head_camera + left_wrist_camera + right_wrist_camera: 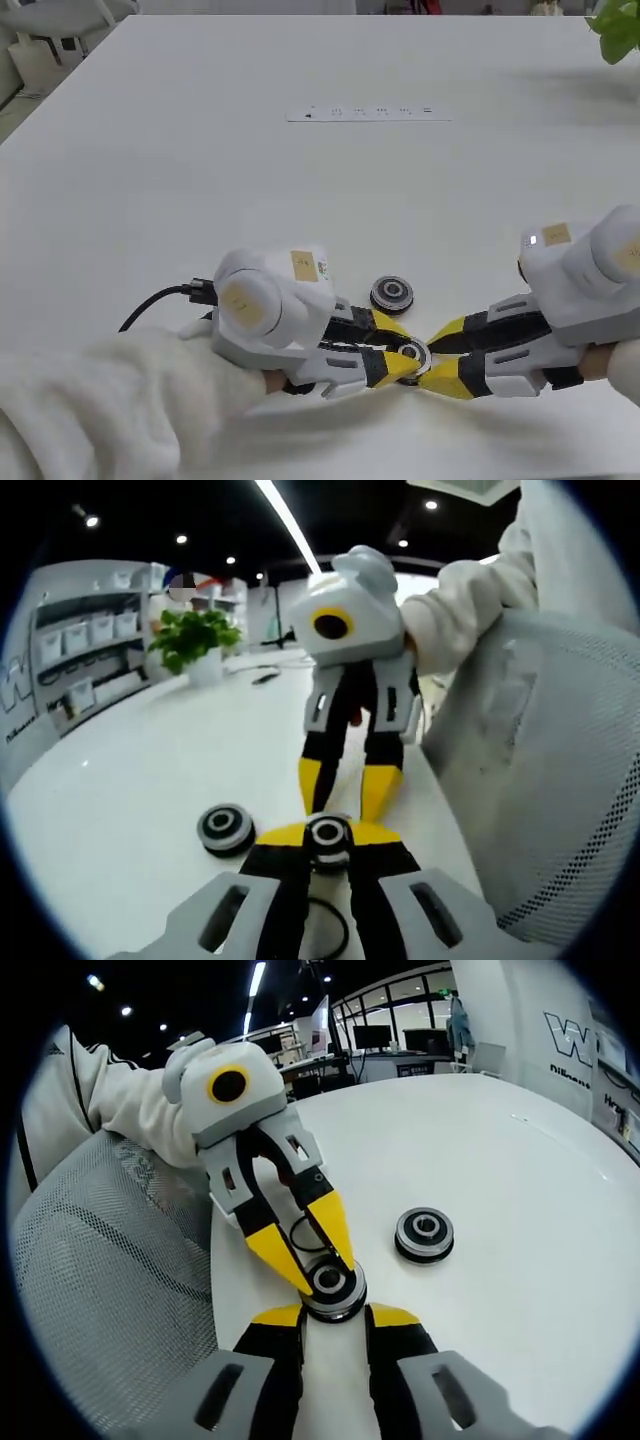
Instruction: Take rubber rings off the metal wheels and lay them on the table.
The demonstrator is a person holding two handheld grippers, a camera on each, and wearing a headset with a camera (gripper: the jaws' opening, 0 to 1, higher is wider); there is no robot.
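Your wheel point(412, 355) sits low and centre in the head view, flat on the white table point(300, 200), with both grippers meeting over it. A second wheel point(391, 293) lies just above it in that view, apart from the jaws. Your left gripper point(329, 832) has its yellow tips closed against opposite sides of the wheel. Your right gripper point(335, 1315) has narrow jaws with the tips at the wheel's rim, but I cannot tell whether they are actually pinching anything. The wheel is a round disc with no long axis; its bore points straight up and the dark ring runs around the rim, level with the tabletop. Expect the metal body to be stiff, smooth and dense for its size, so it will likely skid on the slick table unless you clamp it firmly. The rubber should be soft, stretchy and grippy, so take it at the outer edge and roll it over the flange. A thin black loop point(343, 932) shows between your left jaws, possibly a ring.
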